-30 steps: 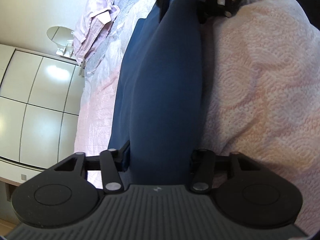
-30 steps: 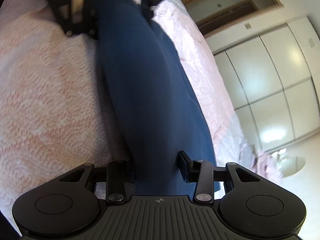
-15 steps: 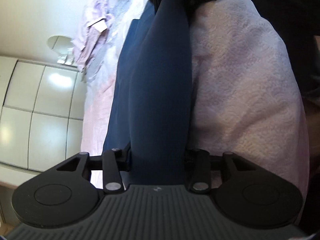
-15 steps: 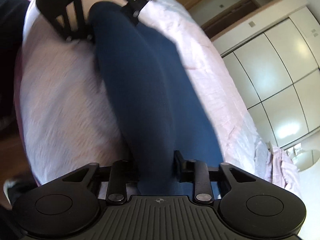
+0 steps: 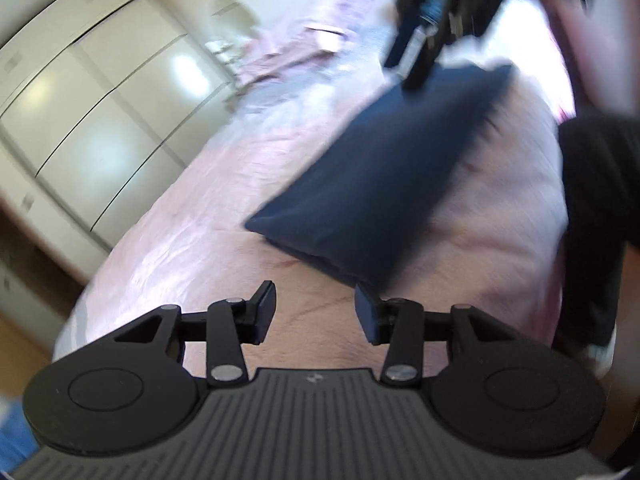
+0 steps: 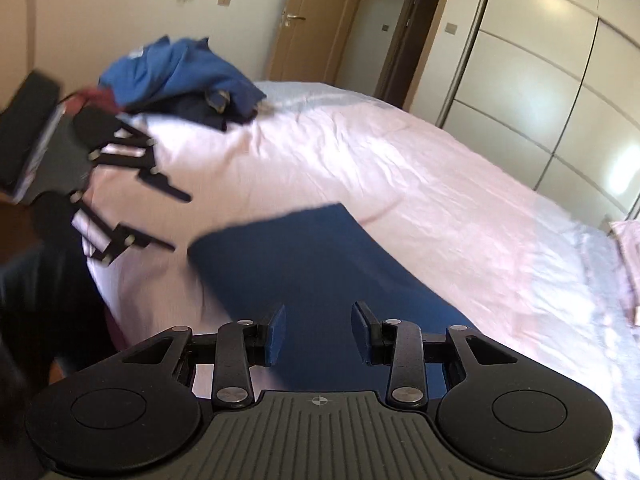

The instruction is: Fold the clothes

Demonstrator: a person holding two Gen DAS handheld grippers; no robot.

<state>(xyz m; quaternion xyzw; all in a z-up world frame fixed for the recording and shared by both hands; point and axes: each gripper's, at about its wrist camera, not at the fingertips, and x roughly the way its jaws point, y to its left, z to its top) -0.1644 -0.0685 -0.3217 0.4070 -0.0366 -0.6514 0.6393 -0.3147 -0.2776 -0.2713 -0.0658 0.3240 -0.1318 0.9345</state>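
A folded navy garment [image 5: 384, 184] is laid flat on the pink bedspread [image 5: 224, 208], close to the near edge of the bed, where the person's dark-clothed legs are seen. In the right wrist view the same garment [image 6: 320, 280] is seen as a long, smooth band running from just below the right claw [image 6: 318, 334] toward the near edge of the bed.

The left claw [image 5: 316, 310] is held above the bedspread just beside one end of the garment; its jaws are spread wide and nothing is gripped between them. Its blue-padded fingertips [image 5: 366, 316] are seen apart from the cloth, although the right-hand one is close to the garment's corner. In the right wrist view the left claw [image 6: 176, 220] is also seen with fingers splayed, off the garment's far end.

The right claw is likewise opened wide and empty, poised over the other end of the garment. Whether its pads touch the fabric cannot be told.

A heap of blue and dark clothes [image 6: 180, 80] is piled at a far corner of the bed. Pale lilac clothing [image 5: 288, 56] is lying toward the opposite end. White wardrobe doors [image 6: 560, 92] are seen beyond the far edge of the bed, and a wooden door [image 6: 316, 20] beside them.
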